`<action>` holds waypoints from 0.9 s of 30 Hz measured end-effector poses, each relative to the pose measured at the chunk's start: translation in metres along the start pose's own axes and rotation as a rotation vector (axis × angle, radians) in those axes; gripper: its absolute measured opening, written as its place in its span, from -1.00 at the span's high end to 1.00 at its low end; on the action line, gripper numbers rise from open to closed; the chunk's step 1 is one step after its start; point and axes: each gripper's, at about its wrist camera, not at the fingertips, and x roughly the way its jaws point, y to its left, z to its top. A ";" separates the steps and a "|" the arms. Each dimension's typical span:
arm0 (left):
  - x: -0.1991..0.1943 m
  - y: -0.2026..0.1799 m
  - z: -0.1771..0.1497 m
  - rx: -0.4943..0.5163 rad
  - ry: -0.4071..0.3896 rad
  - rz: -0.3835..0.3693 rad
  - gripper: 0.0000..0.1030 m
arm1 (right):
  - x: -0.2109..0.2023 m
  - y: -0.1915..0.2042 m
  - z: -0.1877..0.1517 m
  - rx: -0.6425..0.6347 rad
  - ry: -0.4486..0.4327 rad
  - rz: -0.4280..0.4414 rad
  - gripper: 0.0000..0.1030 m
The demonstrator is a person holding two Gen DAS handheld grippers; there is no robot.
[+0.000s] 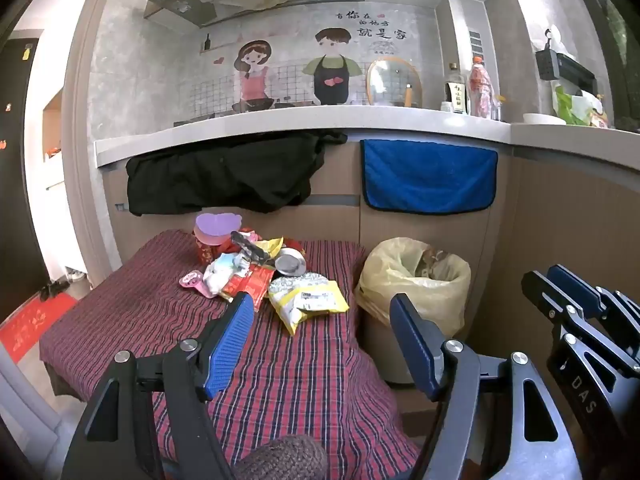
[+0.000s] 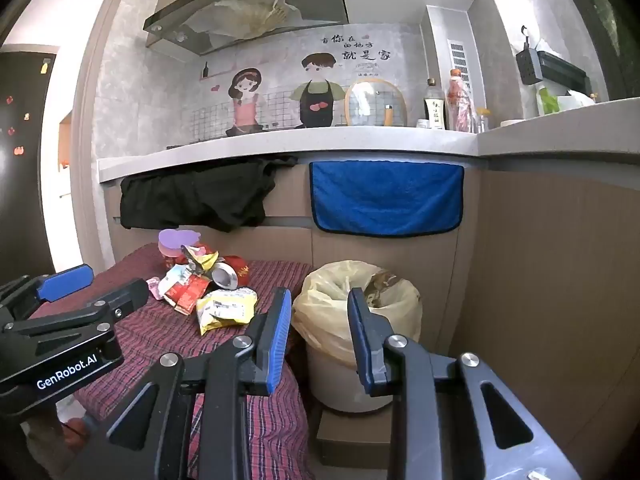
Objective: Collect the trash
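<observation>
A pile of trash sits at the far end of a low table with a red striped cloth (image 1: pixel 280 360): a yellow and white wrapper (image 1: pixel 306 300) (image 2: pixel 226 308), a red packet (image 1: pixel 250 282), a tipped metal can (image 1: pixel 291 262) (image 2: pixel 225 276) and a red cup with a purple lid (image 1: pixel 216 232) (image 2: pixel 176 242). A bin lined with a yellow bag (image 1: pixel 416 276) (image 2: pixel 356 312) stands right of the table. My left gripper (image 1: pixel 324 340) is open and empty above the cloth, short of the pile. My right gripper (image 2: pixel 320 336) is open and empty in front of the bin.
A kitchen counter (image 1: pixel 280 124) runs behind, with a black cloth (image 1: pixel 224 176) and a blue towel (image 1: pixel 428 176) hanging from its edge. Bottles (image 1: pixel 480 88) stand on it. A brown knitted object (image 1: pixel 280 460) lies at the table's near edge.
</observation>
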 end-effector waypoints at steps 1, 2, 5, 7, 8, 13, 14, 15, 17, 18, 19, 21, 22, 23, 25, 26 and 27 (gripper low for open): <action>0.000 0.000 0.000 0.000 0.000 0.000 -0.37 | 0.000 0.000 0.000 -0.003 -0.004 0.001 0.46; 0.000 0.000 0.000 -0.001 0.000 0.000 -0.37 | 0.000 0.000 0.000 -0.002 -0.004 0.001 0.46; -0.002 0.002 0.001 -0.002 -0.002 0.000 -0.37 | -0.002 0.000 0.000 0.002 -0.004 0.004 0.46; -0.004 0.002 0.001 -0.001 -0.003 -0.001 -0.37 | -0.004 0.000 0.000 0.005 -0.007 0.003 0.46; 0.000 0.000 0.000 0.002 0.007 0.000 -0.37 | 0.000 0.001 0.000 -0.004 0.006 -0.002 0.46; 0.000 0.000 0.000 0.003 0.006 -0.003 -0.37 | 0.004 0.003 -0.002 0.002 0.008 -0.004 0.46; 0.000 0.000 0.000 0.001 0.008 0.001 -0.37 | 0.005 0.003 -0.003 0.003 0.007 -0.004 0.46; 0.000 0.000 0.000 0.002 0.008 -0.001 -0.37 | 0.005 0.004 -0.003 0.004 0.005 -0.005 0.46; 0.000 0.000 0.000 0.002 0.008 -0.002 -0.37 | 0.001 0.001 0.000 0.001 0.007 -0.005 0.46; -0.001 0.000 0.000 0.004 0.007 -0.003 -0.37 | 0.001 0.001 0.001 0.002 0.007 -0.006 0.46; -0.001 0.000 0.000 0.004 0.005 -0.004 -0.37 | 0.000 0.000 0.001 0.002 0.008 -0.005 0.46; -0.003 0.000 0.000 0.004 0.001 -0.005 -0.37 | 0.000 0.000 0.001 0.004 0.004 -0.005 0.46; -0.003 0.000 0.000 0.004 0.001 -0.004 -0.37 | 0.000 0.000 0.001 0.004 0.004 -0.009 0.46; -0.002 0.000 0.000 0.003 0.002 -0.004 -0.37 | 0.001 0.000 0.001 0.005 0.002 -0.010 0.46; -0.001 0.000 -0.001 0.004 0.002 -0.005 -0.37 | 0.001 -0.003 0.000 0.008 -0.002 -0.012 0.46; -0.002 0.000 -0.001 0.003 0.003 -0.005 -0.37 | 0.001 -0.003 0.000 0.006 -0.003 -0.015 0.46; -0.001 0.000 -0.001 0.003 0.003 -0.005 -0.37 | -0.001 0.000 0.002 0.008 -0.004 -0.020 0.46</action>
